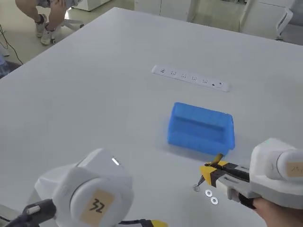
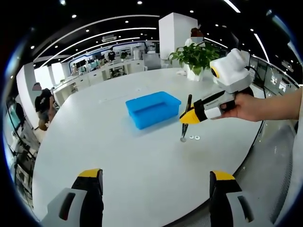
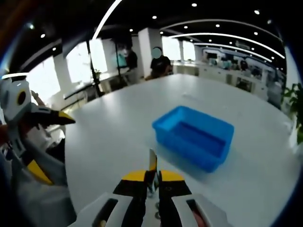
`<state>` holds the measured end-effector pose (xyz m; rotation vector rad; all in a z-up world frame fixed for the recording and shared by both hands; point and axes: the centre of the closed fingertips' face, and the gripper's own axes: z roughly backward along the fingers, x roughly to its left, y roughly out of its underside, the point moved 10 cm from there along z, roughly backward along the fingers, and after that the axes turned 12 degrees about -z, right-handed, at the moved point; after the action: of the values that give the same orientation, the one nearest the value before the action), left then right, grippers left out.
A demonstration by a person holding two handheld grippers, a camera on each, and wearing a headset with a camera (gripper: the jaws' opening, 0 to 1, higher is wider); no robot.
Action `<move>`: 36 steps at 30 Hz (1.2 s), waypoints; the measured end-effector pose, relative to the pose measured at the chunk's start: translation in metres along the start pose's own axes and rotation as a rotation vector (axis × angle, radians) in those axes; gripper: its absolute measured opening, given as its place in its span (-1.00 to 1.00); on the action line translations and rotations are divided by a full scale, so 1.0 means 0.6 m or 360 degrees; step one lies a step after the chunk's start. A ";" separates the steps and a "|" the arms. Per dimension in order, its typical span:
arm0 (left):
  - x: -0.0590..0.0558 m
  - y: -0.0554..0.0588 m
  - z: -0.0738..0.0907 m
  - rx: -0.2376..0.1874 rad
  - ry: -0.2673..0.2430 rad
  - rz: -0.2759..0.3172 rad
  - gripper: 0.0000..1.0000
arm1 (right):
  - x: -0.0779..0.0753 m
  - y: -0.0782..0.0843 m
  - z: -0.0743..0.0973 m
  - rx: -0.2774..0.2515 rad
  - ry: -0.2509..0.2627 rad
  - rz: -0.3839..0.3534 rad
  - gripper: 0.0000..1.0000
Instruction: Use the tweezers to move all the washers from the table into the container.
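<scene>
Smooth white table point(image 1: 94, 85), blue plastic container point(image 1: 201, 128). Right gripper point(image 1: 211, 169) clamped on slim tweezers point(image 3: 152, 163); left gripper point(image 2: 156, 174) gaping, empty, labelled "32".

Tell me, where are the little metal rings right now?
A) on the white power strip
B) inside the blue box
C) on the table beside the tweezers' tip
C: the washers lie on the table at the tip of the tweezers, outside the blue container.

Right tool point(image 1: 209, 169) pinches tweezers point(image 1: 200, 181), tip at a washer point(image 1: 196, 188) near blue container point(image 1: 199, 142).
</scene>
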<state>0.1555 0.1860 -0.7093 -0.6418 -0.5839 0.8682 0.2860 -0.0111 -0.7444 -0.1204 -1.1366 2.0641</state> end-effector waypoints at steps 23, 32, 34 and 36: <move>0.000 0.000 0.004 0.0010 -0.0006 -0.0010 0.90 | 0.000 0.004 -0.008 0.0028 -0.0024 0.0056 -0.92; 0.004 -0.001 0.005 0.0000 -0.0014 0.0002 0.90 | -0.004 -0.007 0.000 -0.0013 -0.0005 0.0072 -0.93; 0.004 -0.003 0.005 -0.0020 -0.0008 0.0015 0.91 | -0.005 -0.011 0.004 -0.0030 -0.0005 0.0061 -0.93; 0.004 -0.003 0.003 -0.0019 -0.0013 0.0017 0.91 | -0.003 -0.014 0.008 -0.0045 -0.0012 0.0040 -0.93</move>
<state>0.1564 0.1877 -0.7061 -0.6528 -0.5938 0.8787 0.2903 -0.0130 -0.7358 -0.1415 -1.1751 2.0728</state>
